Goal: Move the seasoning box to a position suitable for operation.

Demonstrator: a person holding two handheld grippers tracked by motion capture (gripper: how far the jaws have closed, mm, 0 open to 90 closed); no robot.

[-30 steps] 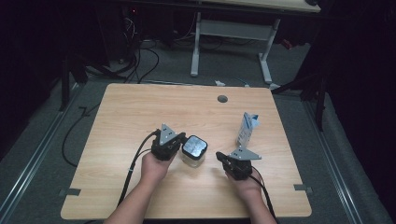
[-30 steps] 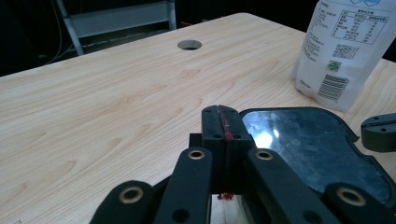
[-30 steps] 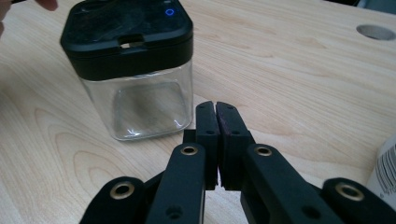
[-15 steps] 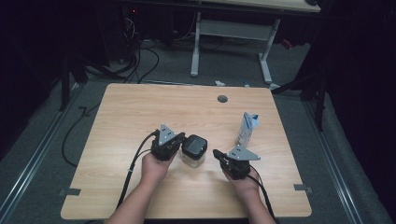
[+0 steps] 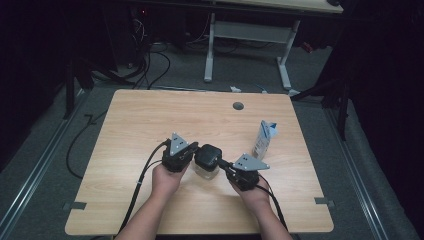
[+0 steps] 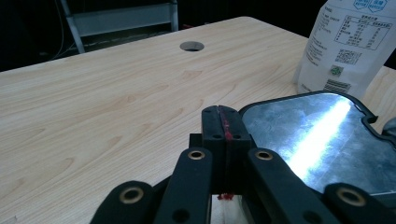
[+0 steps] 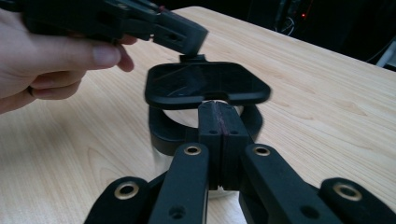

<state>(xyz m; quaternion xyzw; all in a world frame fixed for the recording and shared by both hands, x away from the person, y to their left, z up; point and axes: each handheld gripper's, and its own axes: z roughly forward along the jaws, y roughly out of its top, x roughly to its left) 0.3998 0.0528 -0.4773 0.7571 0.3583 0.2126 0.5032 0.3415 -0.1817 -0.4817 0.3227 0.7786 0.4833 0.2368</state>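
Flanking the black-lidded container (image 5: pixel 207 161) mid-counter (image 5: pixel 150 115), left gripper (image 5: pixel 192 150) and right gripper (image 5: pixel 222 164) both pinched together at its lid edges, pouch (image 5: pixel 263 139) near right.

Dim room, grey carpet floor (image 5: pixel 45 165), white-legged desk (image 5: pixel 250 30) beyond wooden table (image 5: pixel 150 115).

Wooden table (image 5: pixel 150 125); jar (image 5: pixel 206 169), pouch (image 5: pixel 263 140) standing.
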